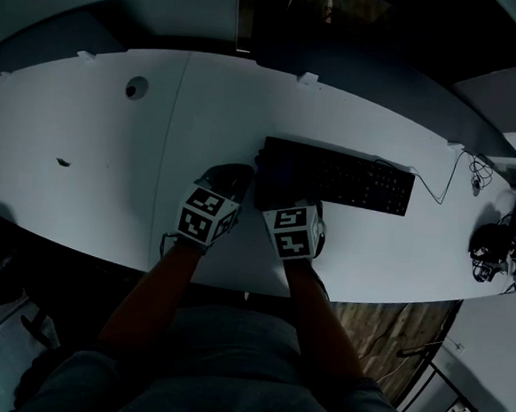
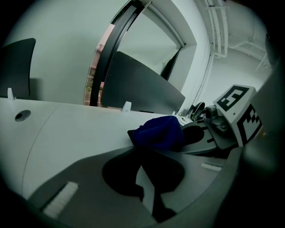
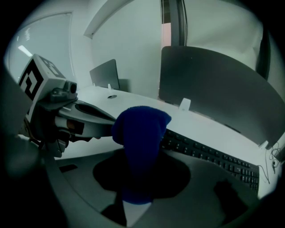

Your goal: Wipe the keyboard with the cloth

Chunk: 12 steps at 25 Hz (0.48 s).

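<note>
Keyboard (image 1: 349, 183) lies on the big white curved desk (image 1: 92, 170), right of centre and toward the far edge. It is black, w/ its long axis running left-right. Its thin cable (image 1: 438, 184) trails off the right end.

Both tools meet at the keyboard's left end, so nearly all the keys stretch away to the right of them (that's the relation that counts). A wipe prob. has to travel rightward along that long axis.

Right gripper (image 3: 142, 153) is the nearer one, w/ its tips over the leftmost keys. Its jaws are closed on the cloth (image 3: 141, 127), a dark blue bunch standing up between them w/ the key rows just behind.

Left gripper (image 1: 231, 181) sits just left of the keyboard's end, angled in toward the same spot. Its jaws show only a narrow gap, w/ the cloth's edge right at the tips. Whether they bite it or just touch it, I can't tell.

As for writing, nothing is readable. The marker cubes (image 1: 206, 216) carry only black-and-white square patterns. Key legends are too small and dim, and no brand shows.
</note>
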{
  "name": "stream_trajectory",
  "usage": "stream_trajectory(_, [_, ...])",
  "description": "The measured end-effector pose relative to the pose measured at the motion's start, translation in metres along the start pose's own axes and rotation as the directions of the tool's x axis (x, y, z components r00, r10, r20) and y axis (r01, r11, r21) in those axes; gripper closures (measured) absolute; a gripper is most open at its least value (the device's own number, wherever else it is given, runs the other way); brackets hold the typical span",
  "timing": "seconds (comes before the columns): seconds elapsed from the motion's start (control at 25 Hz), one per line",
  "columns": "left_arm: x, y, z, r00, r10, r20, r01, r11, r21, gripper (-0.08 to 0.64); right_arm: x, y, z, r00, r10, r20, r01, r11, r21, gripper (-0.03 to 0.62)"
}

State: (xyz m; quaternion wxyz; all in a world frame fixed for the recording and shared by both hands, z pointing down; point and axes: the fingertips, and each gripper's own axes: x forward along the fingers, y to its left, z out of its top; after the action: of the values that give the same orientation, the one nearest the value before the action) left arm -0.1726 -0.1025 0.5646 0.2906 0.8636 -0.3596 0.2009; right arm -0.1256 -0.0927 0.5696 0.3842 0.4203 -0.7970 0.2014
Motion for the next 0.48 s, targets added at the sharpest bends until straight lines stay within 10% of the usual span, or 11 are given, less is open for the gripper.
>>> stream_trajectory(0.48, [0.013, -0.015, 0.0, 1.0, -0.012, -0.01, 0.012, 1.0, 0.003, 0.552, -0.006, -0.016, -0.01, 1.0, -0.016, 0.0, 0.016, 1.0, 0.017, 0.459])
